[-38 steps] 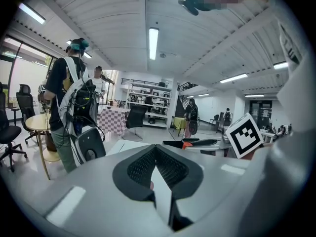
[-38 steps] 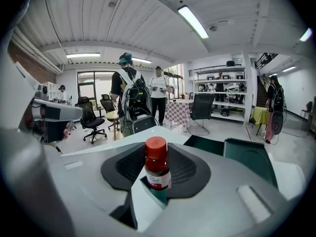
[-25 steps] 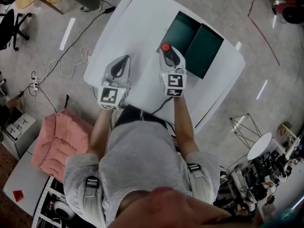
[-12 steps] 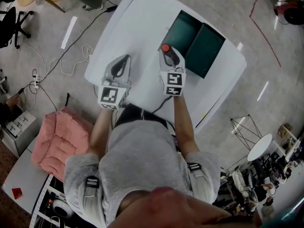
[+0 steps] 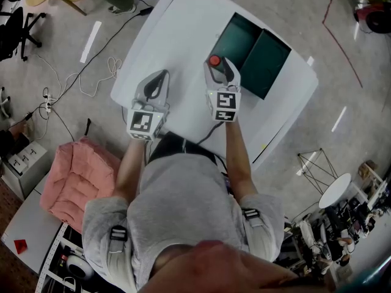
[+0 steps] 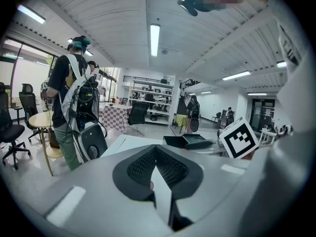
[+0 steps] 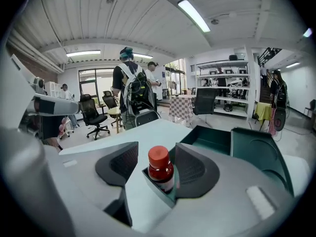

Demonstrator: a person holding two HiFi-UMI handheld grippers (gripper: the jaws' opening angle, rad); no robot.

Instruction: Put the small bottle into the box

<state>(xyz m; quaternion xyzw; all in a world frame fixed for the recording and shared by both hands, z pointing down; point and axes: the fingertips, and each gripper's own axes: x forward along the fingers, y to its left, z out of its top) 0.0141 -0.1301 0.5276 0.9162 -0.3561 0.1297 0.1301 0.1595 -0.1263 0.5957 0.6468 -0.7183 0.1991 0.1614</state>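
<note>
The white table carries a dark green box that lies open, lid folded flat beside the tray. Both hand-held grippers are over the table on the near side of the box.

The right gripper has its jaws apart and opening. The small bottle (red cap, dark contents) stands upright between them. It sits close against the right pad, and a clear gap shows on the left pad's side. The bottle is outside the box, just beside its near edge.

The left gripper has its jaws closed together, with nothing between the pads. It is well apart from the bottle.

The head view alone shows both grippers at once and the bottle's place relative to the box. The right gripper view alone shows the gap at the left pad and the bare interior of the box. The left gripper view shows the right gripper's marker cube.
</note>
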